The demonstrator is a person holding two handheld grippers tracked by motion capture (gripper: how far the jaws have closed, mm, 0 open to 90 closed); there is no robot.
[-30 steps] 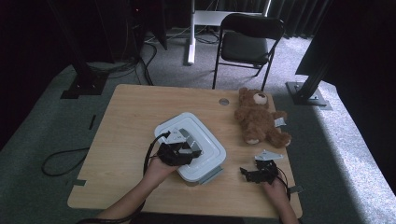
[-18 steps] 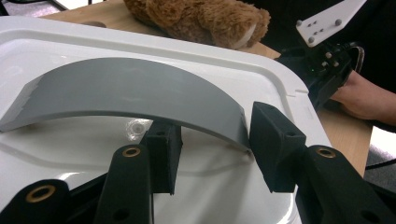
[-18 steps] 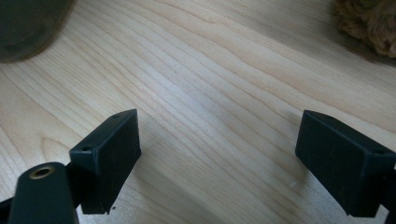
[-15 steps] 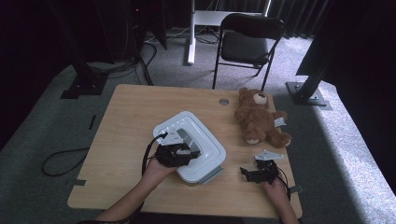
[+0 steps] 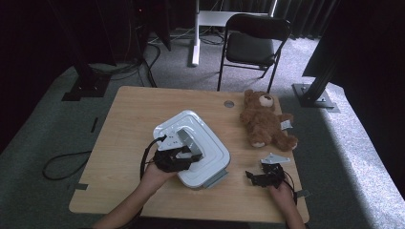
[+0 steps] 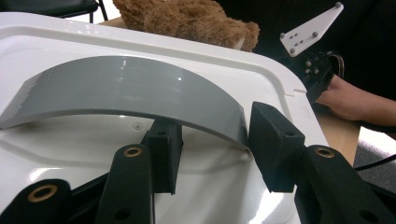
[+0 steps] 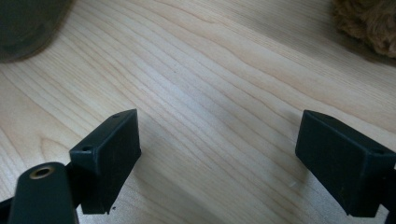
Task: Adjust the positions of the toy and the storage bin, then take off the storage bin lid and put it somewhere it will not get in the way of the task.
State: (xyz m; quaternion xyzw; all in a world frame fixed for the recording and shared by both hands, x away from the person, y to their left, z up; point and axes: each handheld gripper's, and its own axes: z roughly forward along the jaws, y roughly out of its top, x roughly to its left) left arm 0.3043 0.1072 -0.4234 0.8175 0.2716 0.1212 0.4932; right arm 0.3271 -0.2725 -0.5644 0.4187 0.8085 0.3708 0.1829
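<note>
Left tool (image 6: 212,140) jaws narrowed; right tool (image 7: 215,158) jaws wide.

Glossy white plastic lid (image 6: 261,65), glossy grey handle (image 6: 126,88), matt wooden table (image 7: 224,79), plush bear (image 5: 265,119).

Light wood desk (image 5: 129,124) with rounded corners, standing on grey carpet floor (image 5: 43,138); white rectangular container (image 5: 210,143) with a grey curved handle (image 5: 184,138) lies on the desk near the middle, turned at an angle, one corner close to the near edge; brown teddy bear (image 5: 265,121) lies on its back by the right edge, head toward the far right corner; small round grey grommet (image 5: 229,103) set in the desk top near the far edge, just left of the bear's head; right hand-held gripper (image 5: 265,177) rests on the desk at the near right corner, jaws spread over bare wood; near left corner bare.
</note>
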